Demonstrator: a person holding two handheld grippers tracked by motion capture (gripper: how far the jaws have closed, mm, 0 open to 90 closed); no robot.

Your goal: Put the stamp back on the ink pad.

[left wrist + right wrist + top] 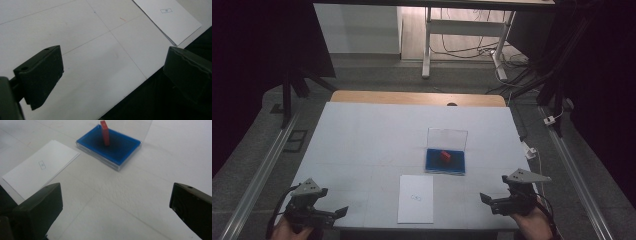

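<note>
You held both grippers low at the near edge of the table, wide apart from each other. The left gripper had its jaws spread wide with nothing between them, and so did the right gripper. The red stamp stood in the blue tray of the open case, its clear lid raised behind it, well ahead of the right gripper. The paper lay flat just in front of the case, between your hands.

The stamp looked thin and stood upright, so a jaw that nudged it off-centre would probably tip it over in the tray. The case seemed light; a sideways push could slide it or knock the lid. The loose paper might shift under a stamp pressed down at an angle.

Counted: two grippers, one stamp, one case, one sheet of paper.
</note>
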